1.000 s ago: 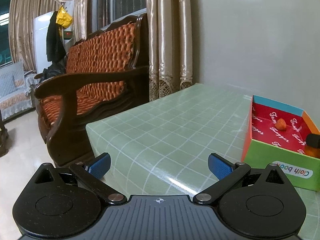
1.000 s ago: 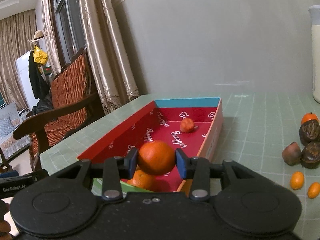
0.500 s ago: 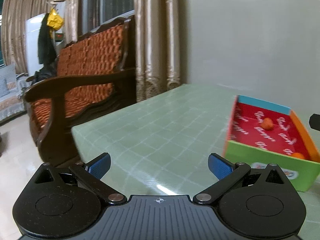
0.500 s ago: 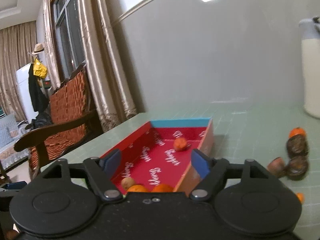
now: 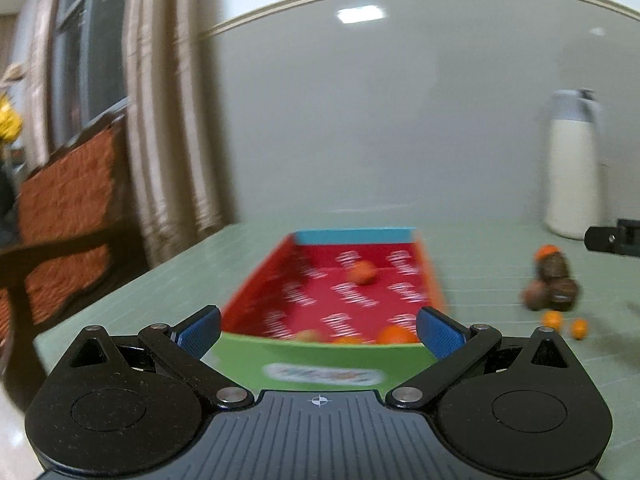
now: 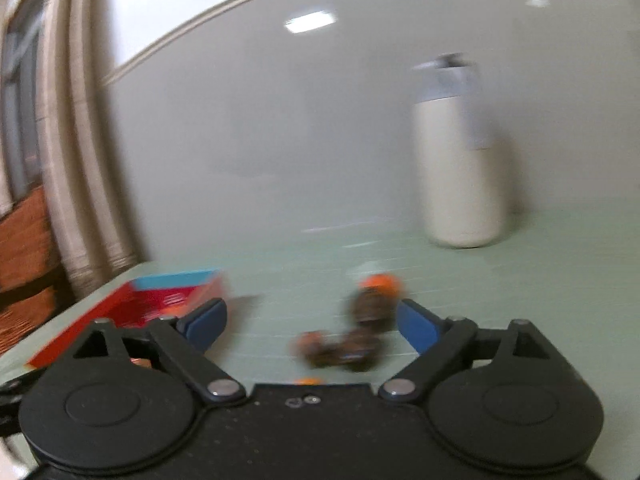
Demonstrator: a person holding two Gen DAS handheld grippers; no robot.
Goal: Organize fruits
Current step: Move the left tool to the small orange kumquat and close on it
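Since a second ago my right hand-held gripper has let go of the orange it was clamping over the box and has swung right, toward the loose fruit; its blue pads now stand wide apart with nothing between them. My left hand-held gripper has turned from the bare desk to face the box head-on, and its jaws are spread wide and empty too.

The box is an open tray with a green near wall, a blue far wall and a red printed floor. In the left view I can see one small orange fruit lying toward the far end. Along the near wall there is an orange, another orange piece beside it, and a paler round fruit to their left; blur keeps me from naming them better.

Outside the box, to its right on the desk, sits a cluster of dark brown fruits with an orange one behind them, and two tiny orange fruits nearer me. A cream flask stands upright near the wall.
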